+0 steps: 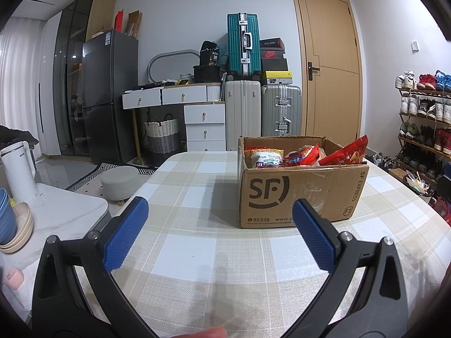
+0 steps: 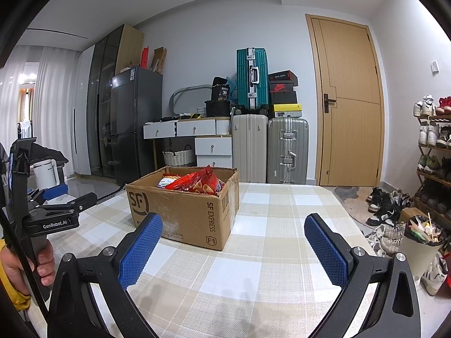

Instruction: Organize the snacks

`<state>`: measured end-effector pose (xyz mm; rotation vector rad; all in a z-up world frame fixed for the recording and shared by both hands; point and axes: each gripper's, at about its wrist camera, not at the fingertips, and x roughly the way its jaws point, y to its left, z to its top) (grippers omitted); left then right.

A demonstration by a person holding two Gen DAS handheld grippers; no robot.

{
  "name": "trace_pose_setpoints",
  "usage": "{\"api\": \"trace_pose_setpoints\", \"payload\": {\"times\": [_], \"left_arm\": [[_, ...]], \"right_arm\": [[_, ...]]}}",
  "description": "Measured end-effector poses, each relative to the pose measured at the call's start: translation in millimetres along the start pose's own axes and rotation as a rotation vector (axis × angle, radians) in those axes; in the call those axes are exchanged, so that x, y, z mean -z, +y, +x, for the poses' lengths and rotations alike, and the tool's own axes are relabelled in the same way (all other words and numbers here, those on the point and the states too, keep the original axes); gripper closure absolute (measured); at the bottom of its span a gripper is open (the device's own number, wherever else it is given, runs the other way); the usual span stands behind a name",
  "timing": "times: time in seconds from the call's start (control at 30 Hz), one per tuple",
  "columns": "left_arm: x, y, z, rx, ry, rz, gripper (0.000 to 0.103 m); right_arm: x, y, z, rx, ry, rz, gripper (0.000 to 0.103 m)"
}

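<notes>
Blue pads (image 1: 125, 233) of the left gripper (image 1: 217, 233) gape empty w/ the snack box (image 1: 298, 194) dead ahead-right on the checked table (image 1: 197, 253), while the right gripper (image 2: 232, 249), also spread, sees it ahead-left, about equally near.

The left gripper (image 1: 220, 219) is sitting low in its picture with fingers wide apart. The right gripper (image 2: 234, 239) is gaping wide too. A hand (image 2: 17, 264) is gripping a handle at lower left.

Matt corrugated cardboard box (image 1: 298, 194), glossy plastic snack packets (image 1: 301, 156), woven checked tablecloth (image 1: 197, 242), textured gripper pads (image 1: 126, 233)
</notes>
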<state>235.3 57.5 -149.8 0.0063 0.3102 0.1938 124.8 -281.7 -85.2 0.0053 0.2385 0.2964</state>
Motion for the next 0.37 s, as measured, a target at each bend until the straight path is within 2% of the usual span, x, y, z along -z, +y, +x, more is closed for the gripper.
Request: {"api": "trace_pose_setpoints", "payload": {"times": [0.37], "left_arm": [[1.5, 2.5, -0.6, 0.019, -0.003, -0.015, 0.001]], "right_arm": [[1.2, -0.4, -0.1, 0.000, 0.001, 0.000, 0.001]]}}
